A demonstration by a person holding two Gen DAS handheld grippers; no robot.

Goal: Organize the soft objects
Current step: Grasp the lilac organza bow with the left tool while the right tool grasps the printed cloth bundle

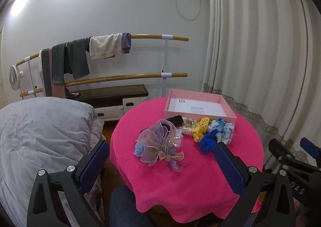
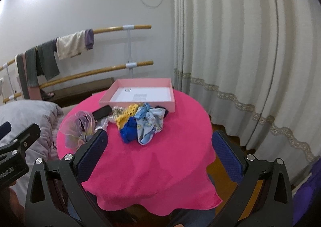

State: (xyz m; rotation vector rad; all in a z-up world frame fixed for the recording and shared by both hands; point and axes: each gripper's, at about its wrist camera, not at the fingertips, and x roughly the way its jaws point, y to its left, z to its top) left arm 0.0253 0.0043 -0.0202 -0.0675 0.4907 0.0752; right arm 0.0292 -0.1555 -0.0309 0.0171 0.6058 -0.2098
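You are at the start: nothing sits in the pink box (image 1: 200, 98). Both the left gripper (image 1: 161, 151) and right gripper (image 2: 159, 139) hang wide apart and empty. The scrunchie pile (image 2: 140, 124) lies just in front of the box; reach there first.

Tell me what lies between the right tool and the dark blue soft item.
Only bare pink tablecloth lies between the open right tool and the dark blue item, as the right wrist view shows.
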